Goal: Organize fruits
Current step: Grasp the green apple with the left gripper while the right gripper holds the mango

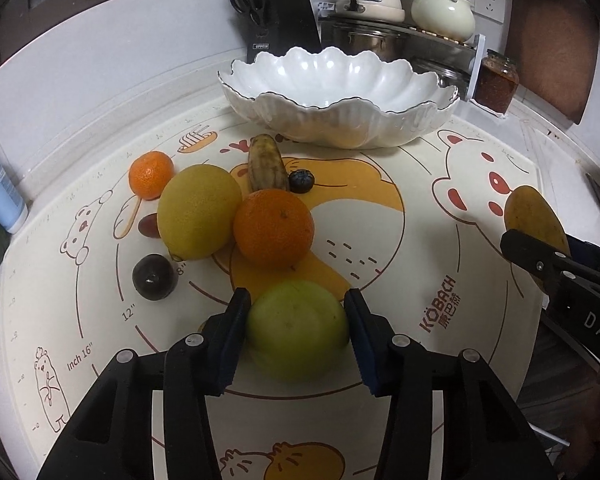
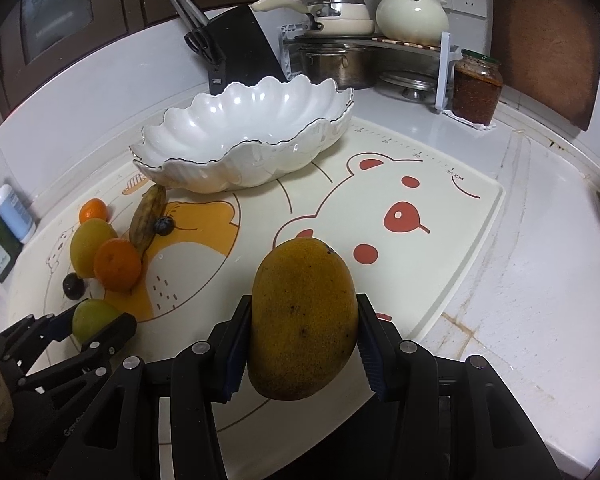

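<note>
Grape (image 1: pixel 147 225) half hidden behind lemon (image 1: pixel 198 212). Left gripper (image 1: pixel 296 334) jaws spread around apple (image 1: pixel 296 328) (contact unclear); right gripper (image 2: pixel 304 346) pinching mango (image 2: pixel 304 320).

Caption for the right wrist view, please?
Right tool grips a mango above the mat, empty white bowl beyond.

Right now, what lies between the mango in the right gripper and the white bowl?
Nothing: in the right wrist view, only bare printed mat separates the mango from the white bowl.
</note>
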Demonstrator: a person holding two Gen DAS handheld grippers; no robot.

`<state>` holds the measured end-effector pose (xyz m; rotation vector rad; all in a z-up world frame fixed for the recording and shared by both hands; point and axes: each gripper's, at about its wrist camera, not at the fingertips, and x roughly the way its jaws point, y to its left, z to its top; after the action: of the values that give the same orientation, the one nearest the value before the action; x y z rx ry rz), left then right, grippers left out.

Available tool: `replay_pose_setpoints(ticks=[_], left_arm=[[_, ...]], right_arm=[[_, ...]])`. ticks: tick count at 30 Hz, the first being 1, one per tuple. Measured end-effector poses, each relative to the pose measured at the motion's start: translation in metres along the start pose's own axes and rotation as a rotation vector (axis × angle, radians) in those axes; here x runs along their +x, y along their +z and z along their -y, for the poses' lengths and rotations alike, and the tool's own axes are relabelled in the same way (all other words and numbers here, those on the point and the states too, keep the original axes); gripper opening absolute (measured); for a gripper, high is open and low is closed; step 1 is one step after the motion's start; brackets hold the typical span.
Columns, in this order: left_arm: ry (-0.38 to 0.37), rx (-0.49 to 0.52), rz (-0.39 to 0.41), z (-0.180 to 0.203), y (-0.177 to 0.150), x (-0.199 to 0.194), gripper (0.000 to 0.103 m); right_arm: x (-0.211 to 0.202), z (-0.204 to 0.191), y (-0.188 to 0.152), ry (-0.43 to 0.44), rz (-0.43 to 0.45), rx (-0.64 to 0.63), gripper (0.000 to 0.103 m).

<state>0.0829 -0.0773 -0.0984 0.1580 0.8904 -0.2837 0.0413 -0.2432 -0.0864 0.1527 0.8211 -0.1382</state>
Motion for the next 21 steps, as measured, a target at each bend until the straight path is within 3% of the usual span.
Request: replay_pose_setpoints(ticks=[21], left_arm=[[-0.013,-0.012,0.078,0.002,0.03,-0.033,0.047]], right_arm=[[-0.023,-0.002,0.017,0.016,0.074,-0.004,0.049]])
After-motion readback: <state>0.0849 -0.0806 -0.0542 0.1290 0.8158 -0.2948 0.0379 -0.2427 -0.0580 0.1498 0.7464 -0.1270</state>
